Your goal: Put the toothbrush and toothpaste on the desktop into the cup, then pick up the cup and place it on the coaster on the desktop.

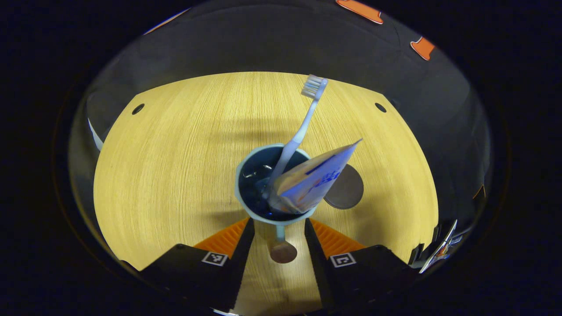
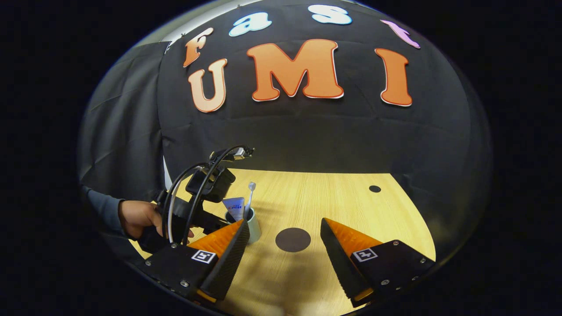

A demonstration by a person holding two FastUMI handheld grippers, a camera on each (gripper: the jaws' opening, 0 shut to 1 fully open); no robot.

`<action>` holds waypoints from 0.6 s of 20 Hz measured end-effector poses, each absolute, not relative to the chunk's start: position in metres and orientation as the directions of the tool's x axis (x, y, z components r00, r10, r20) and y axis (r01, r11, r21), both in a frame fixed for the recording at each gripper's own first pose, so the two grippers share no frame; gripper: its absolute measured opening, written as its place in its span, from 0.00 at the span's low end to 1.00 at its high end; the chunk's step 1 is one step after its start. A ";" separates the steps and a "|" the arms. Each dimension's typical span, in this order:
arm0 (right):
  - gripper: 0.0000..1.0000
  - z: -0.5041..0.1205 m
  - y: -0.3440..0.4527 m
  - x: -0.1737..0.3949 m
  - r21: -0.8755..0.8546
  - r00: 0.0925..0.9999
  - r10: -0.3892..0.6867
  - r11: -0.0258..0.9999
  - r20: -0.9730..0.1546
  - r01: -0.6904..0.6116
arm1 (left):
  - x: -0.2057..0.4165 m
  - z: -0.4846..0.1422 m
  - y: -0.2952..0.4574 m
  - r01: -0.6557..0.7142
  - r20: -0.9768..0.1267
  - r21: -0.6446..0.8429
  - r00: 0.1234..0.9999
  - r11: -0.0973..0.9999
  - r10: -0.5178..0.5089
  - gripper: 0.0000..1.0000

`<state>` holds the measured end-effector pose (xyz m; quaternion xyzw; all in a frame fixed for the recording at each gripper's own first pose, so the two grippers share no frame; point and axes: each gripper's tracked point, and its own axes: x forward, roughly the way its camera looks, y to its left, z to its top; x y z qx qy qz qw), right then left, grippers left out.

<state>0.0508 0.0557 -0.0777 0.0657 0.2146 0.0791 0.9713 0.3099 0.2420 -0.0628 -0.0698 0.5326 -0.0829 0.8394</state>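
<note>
Nearest in the left gripper view, the left tool (image 1: pixel 279 228) points down at the pale wooden bench (image 1: pixel 175 166), its two fingers (image 1: pixel 239 245) spread apart on either side of a thin handle that runs down from the cup to a small round end (image 1: pixel 282 252). Neither finger touches that handle, so the left tool is open and grips nothing. Just past the fingertips stands the light blue plastic cup with a dark inside (image 1: pixel 250 175). From it a pale blue toothbrush with white bristles (image 1: pixel 303 123) leans toward 1 o'clock, and a white and blue toothpaste tube (image 1: pixel 314 175) leans toward 2 o'clock. A flat dark round coaster (image 1: pixel 349 191) lies on the bench at 3 o'clock of the cup, partly hidden behind the tube.

In the right gripper view, the right tool (image 2: pixel 285 235) hangs above the bench (image 2: pixel 351 206) with its fingers (image 2: pixel 232 245) wide apart and nothing between them. The coaster (image 2: pixel 293 239) lies between them farther off. At 9 o'clock of the coaster stands the cup (image 2: pixel 253 226) with the tube (image 2: pixel 235 207) and the toothbrush (image 2: pixel 250 197) upright in it. A hand (image 2: pixel 138 217) in a dark sleeve holds the other tool's body at 9 o'clock of the cup.
</note>
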 end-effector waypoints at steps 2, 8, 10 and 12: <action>0.97 -0.079 0.050 0.048 0.183 0.897 0.172 0.978 -0.408 -0.105 | 0.309 -0.065 0.245 0.056 -0.891 -0.195 0.407 0.979 -0.201 0.62; 0.97 -0.080 0.031 0.045 0.190 0.904 0.129 0.980 -0.407 -0.055 | 0.319 -0.059 0.244 0.052 -0.908 -0.151 0.388 0.987 -0.159 0.25; 0.97 -0.079 0.027 0.043 0.193 0.906 0.120 0.980 -0.406 -0.043 | 0.329 -0.056 0.242 0.049 -0.907 -0.151 0.389 0.987 -0.158 0.23; 0.97 -0.078 0.025 0.041 0.202 0.908 0.117 0.979 -0.402 -0.037 | 0.340 -0.051 0.239 0.051 -0.907 -0.153 0.390 0.987 -0.161 0.21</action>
